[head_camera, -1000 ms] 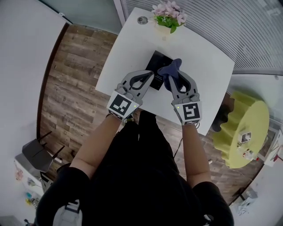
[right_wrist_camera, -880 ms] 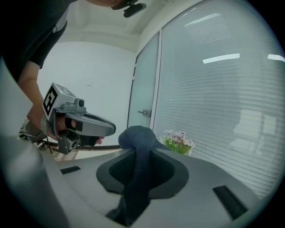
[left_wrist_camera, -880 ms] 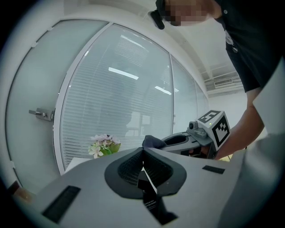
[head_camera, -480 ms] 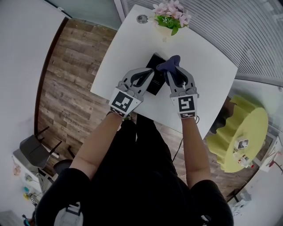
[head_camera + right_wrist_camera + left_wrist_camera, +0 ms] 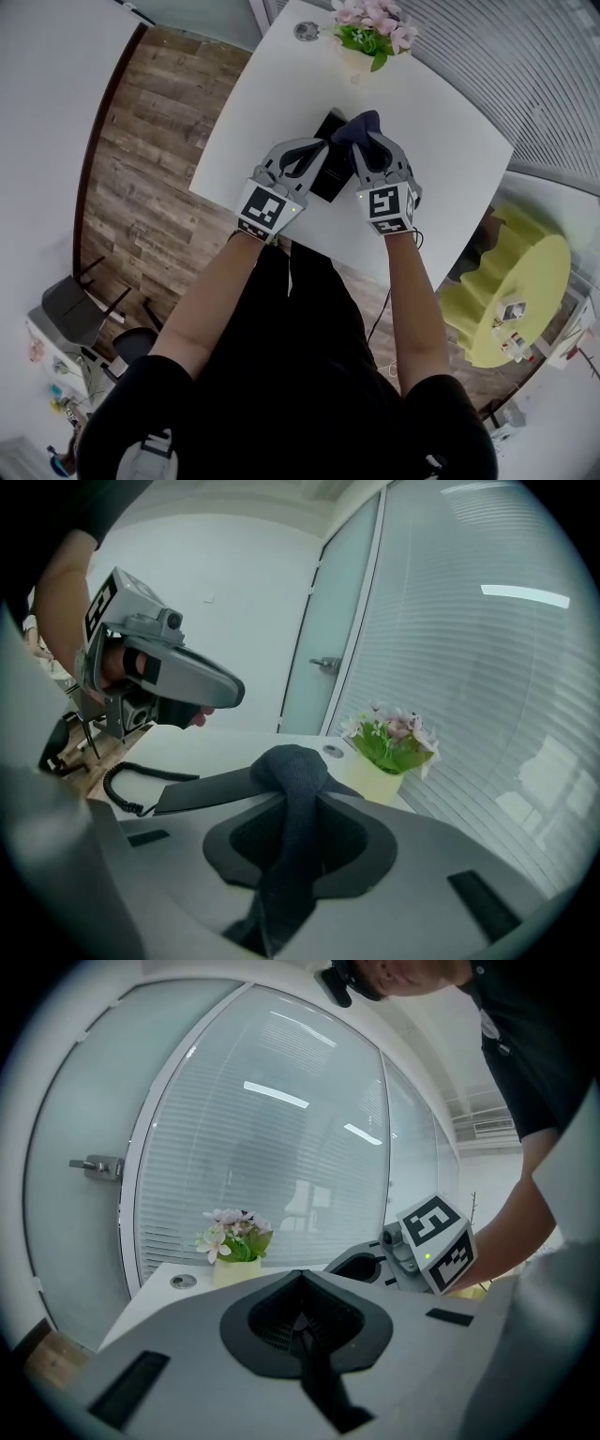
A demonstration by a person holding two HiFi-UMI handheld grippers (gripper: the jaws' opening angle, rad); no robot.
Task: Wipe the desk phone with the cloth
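The black desk phone (image 5: 327, 161) lies on the white table (image 5: 431, 141), and its coiled cord (image 5: 125, 785) trails off its near side. My right gripper (image 5: 362, 142) is shut on a dark blue cloth (image 5: 357, 128), whose bunched end rests at the phone's right far edge. In the right gripper view the cloth (image 5: 290, 789) runs between the jaws, with the phone (image 5: 208, 794) just beyond. My left gripper (image 5: 319, 150) hovers over the phone's left part, its jaws shut with nothing in them. From the left gripper view I cannot see the phone.
A pot of pink flowers (image 5: 371, 32) stands at the table's far edge, with a small round disc (image 5: 307, 31) to its left. A glass wall with blinds (image 5: 525, 56) is behind. Wooden floor (image 5: 141, 178) lies left, and a yellow round table (image 5: 511, 291) lower right.
Both grippers have moved a little farther over the table toward the flowers. The cloth end has slid left onto the phone's far right edge.
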